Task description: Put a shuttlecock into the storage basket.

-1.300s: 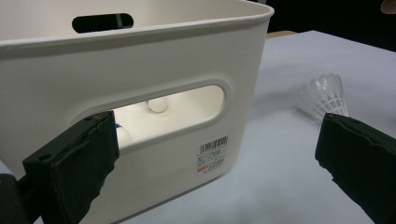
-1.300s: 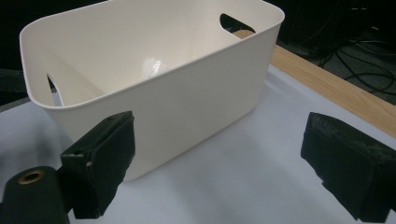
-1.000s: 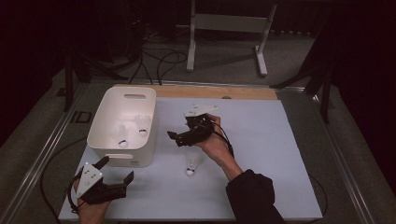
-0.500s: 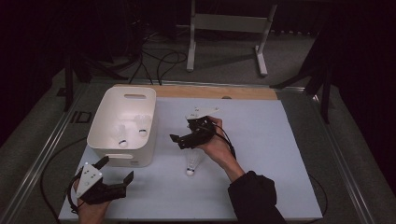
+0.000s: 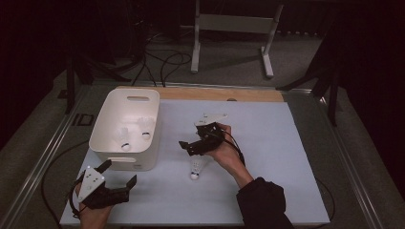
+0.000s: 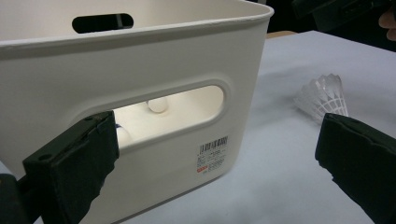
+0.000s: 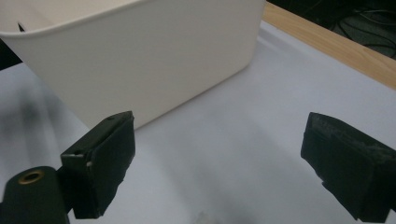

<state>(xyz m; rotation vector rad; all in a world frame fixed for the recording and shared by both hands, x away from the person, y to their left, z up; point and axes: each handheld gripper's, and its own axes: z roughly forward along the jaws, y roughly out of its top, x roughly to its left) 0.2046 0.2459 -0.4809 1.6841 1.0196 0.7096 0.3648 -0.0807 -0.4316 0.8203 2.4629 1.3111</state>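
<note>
Right gripper (image 5: pixel 191 143) lowered toward white feathered shuttlecock (image 5: pixel 196 168), fingers apart

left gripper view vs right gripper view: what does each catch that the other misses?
Left gripper view alone: the white feathered shuttlecock lying on the pale table mat, the barcode label on the white plastic bin, and shuttlecock corks seen through its handle slot. Right gripper view alone: the wooden table edge strip. Both: the bin, the mat, and each view's own open black tongs, left and right.
</note>
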